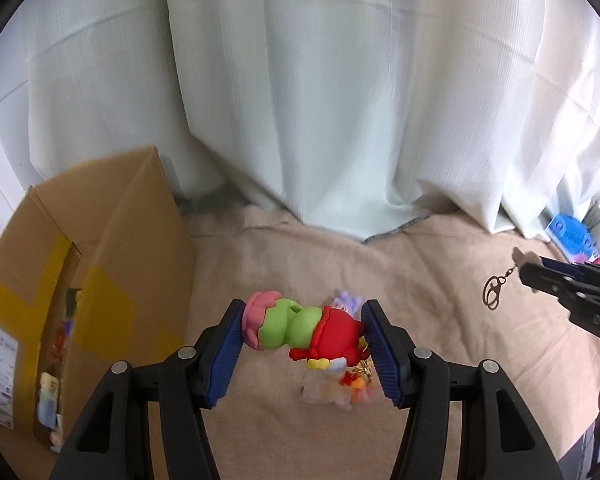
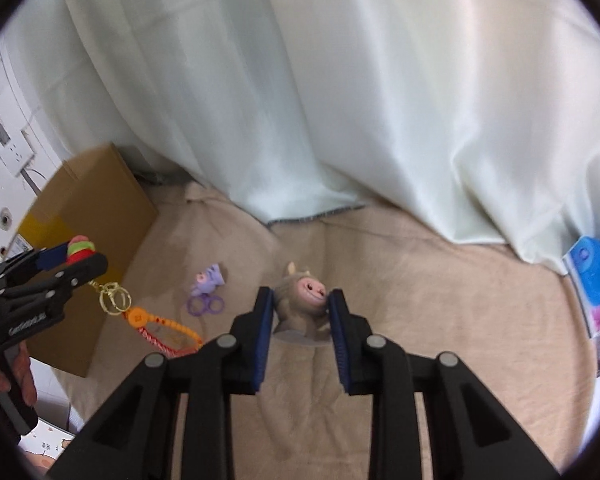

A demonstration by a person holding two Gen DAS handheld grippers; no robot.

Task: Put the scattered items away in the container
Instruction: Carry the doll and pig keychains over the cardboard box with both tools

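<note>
The left gripper (image 1: 304, 330) clamps a green, red and pink charm (image 1: 300, 328) above the blanket (image 1: 440, 320), beside the box (image 1: 100, 248). The right gripper (image 2: 300, 312) clamps a beige pink-faced toy (image 2: 302, 300).

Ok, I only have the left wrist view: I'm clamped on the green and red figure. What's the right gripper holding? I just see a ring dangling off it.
Observer: The right gripper is shut on a grey plush keychain with a pink face.
Operator: Anything left on the blanket that I'm missing?
Observer: A purple charm with two purple rings lies on the beige blanket, left of the plush. In your view it's mostly hidden behind the green and red figure.
Operator: Is anything hanging under my figure?
Observer: Yes, from the left gripper a gold clasp and an orange braided strap dangle, next to the cardboard box.
</note>
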